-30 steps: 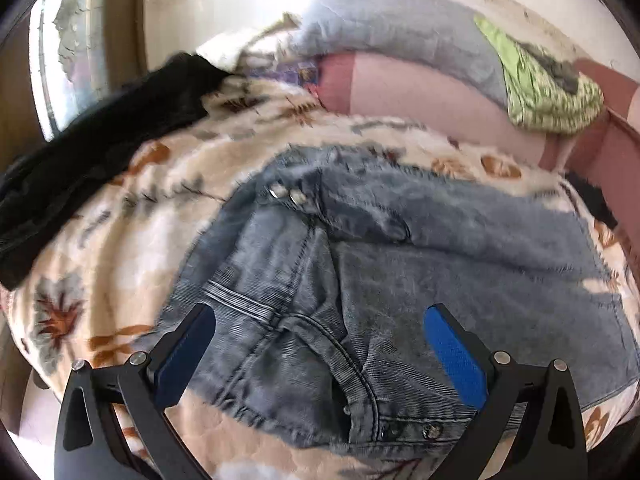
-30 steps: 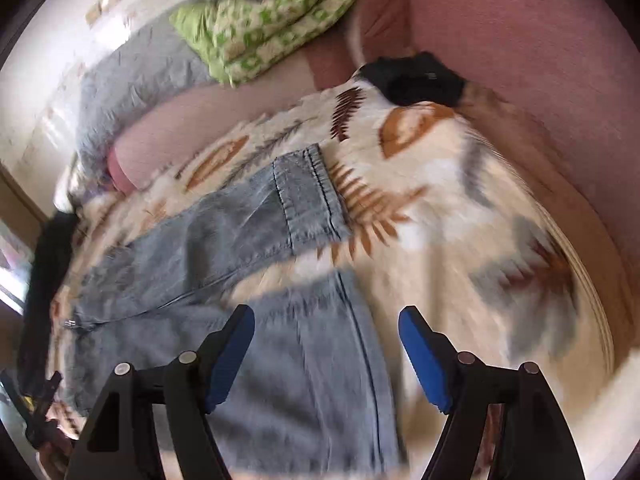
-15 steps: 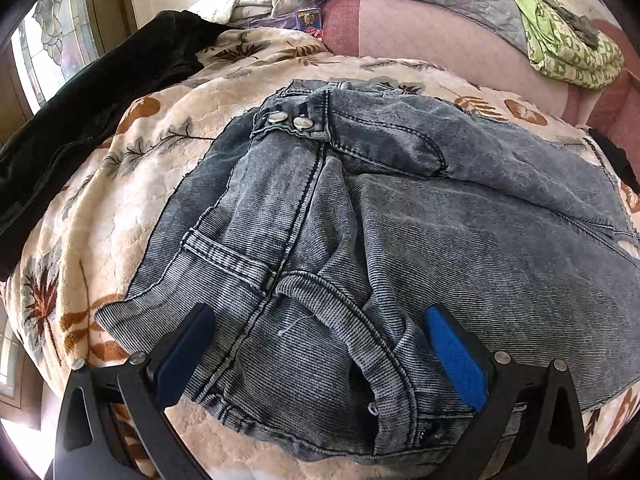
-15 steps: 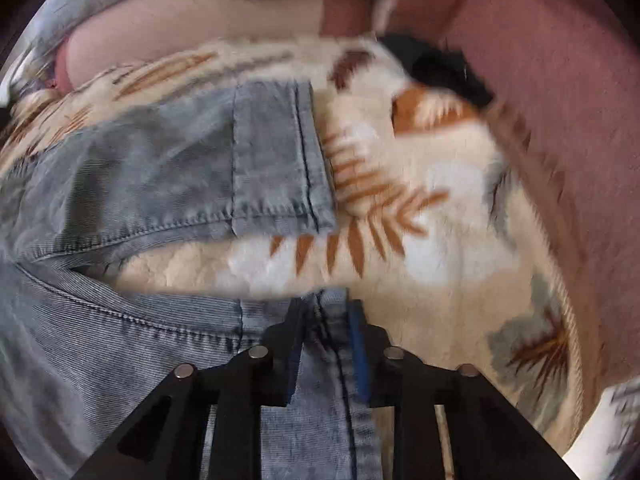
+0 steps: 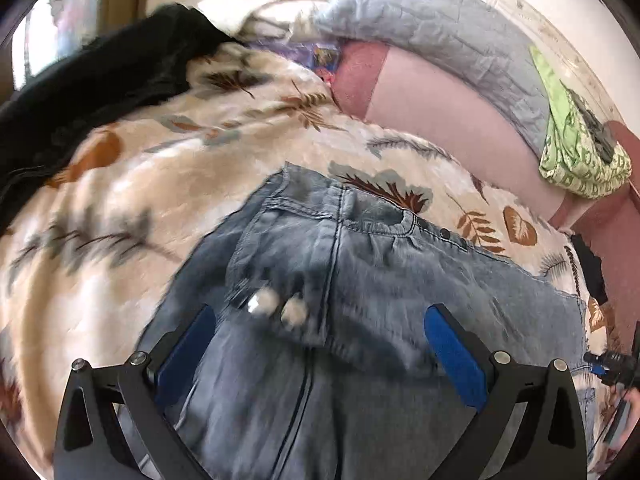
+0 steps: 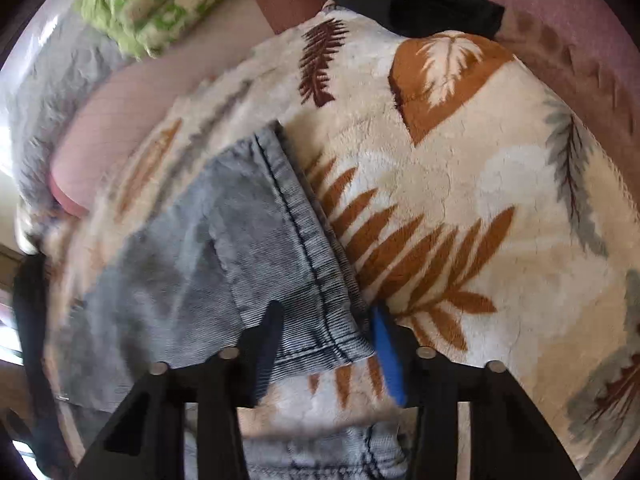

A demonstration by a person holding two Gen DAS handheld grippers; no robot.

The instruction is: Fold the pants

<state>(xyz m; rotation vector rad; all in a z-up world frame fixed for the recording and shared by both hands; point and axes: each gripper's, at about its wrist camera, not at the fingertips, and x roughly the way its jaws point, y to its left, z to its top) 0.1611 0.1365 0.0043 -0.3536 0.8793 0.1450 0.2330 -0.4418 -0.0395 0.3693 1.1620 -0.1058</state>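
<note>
Gripping jeans (image 6: 248, 240) hem, right hand-held gripper (image 6: 326, 344)

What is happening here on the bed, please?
A person is folding jeans on a leaf-print blanket with two handheld grippers. The right gripper has its jaws closed on the hem of one leg and holds it lifted above the blanket. The left gripper hangs over the waist end with its jaws wide open, gripping nothing. The fold is not finished yet.
</note>
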